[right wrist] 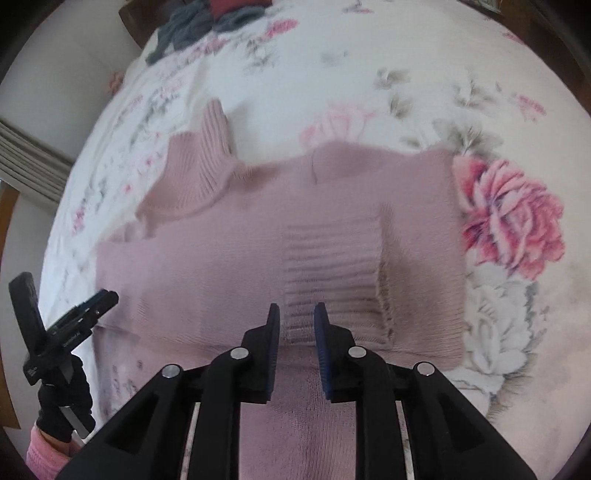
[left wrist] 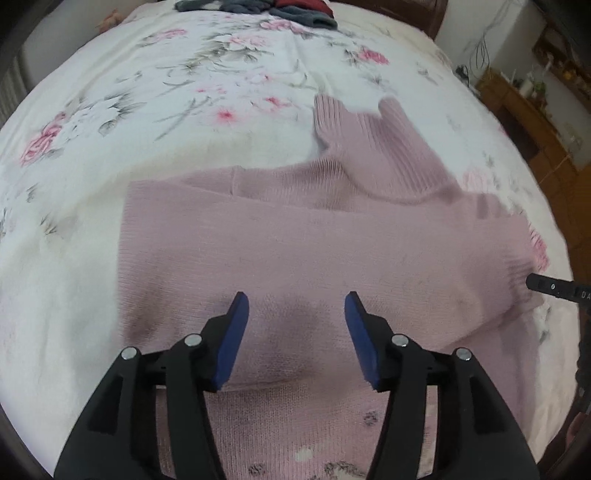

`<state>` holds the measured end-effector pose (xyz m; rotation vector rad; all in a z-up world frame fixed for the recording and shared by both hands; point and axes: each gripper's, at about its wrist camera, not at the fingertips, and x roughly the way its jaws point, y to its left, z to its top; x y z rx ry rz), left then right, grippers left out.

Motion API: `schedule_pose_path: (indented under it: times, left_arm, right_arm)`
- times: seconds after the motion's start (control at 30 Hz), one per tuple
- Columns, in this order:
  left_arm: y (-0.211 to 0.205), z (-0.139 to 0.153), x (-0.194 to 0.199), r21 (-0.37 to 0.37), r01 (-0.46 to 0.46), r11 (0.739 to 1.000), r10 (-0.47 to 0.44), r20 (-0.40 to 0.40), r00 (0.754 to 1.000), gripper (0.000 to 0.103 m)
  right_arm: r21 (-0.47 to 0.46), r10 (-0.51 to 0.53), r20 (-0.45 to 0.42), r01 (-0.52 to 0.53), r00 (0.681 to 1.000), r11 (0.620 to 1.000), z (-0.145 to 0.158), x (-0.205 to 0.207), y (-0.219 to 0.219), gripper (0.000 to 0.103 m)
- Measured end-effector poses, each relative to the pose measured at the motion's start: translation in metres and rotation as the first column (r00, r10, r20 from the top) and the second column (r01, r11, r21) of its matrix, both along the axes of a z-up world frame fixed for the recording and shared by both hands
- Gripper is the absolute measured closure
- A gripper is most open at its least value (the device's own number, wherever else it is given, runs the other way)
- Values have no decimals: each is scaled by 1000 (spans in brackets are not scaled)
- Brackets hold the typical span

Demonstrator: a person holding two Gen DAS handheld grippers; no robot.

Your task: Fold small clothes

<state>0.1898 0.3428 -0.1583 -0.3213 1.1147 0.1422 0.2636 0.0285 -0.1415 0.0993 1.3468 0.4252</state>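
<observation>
A pink sweater [left wrist: 295,243] lies mid-bed [left wrist: 110,110]; the left claw [left wrist: 296,306] hovers released above it, and the right claw [right wrist: 297,314], nearly clenched, straddles its ribbed cuff [right wrist: 332,266].

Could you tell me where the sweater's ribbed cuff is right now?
In the right wrist view, the ribbed cuff lies folded across the pink sweater, just ahead of the right gripper.

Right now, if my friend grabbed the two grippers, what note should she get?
Left gripper: open, empty, above the pink sweater.
Right gripper: nearly closed around the ribbed cuff; cannot tell whether it grips.
Sweater lies on the flowered bedspread, collar at the far edge, one sleeve folded across the body.
Left to do: finish folding. More clothes sit piled at the bed's far end.
</observation>
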Motion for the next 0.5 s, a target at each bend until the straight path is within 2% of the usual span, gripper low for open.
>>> schedule_pose_path:
  times: [0.1, 0.23, 0.37, 0.43, 0.5]
  left_arm:
    - [4, -16, -4, -5, -3, 1000, 2, -35, 999, 49]
    - [6, -20, -10, 3, 31, 1000, -31, -15, 999, 49]
    - [5, -21, -8, 9, 42, 999, -41, -18, 999, 49]
    - [7, -18, -5, 0, 38, 999, -38, -27, 999, 48]
    - [9, -7, 1, -9, 29, 1000, -29, -17, 999, 45]
  right_arm:
    - [-48, -5, -13, 4, 1000, 999, -18, 0, -9, 86]
    - [40, -23, -51, 25, 998, 999, -30, 4, -26, 86]
    - [51, -2, -74, 6, 997, 999, -31, 10, -28, 87]
    - [33, 22, -76, -20, 997, 999, -26, 12, -23, 84]
    - [23, 56, -43, -55, 998, 998, -15, 18, -13, 70]
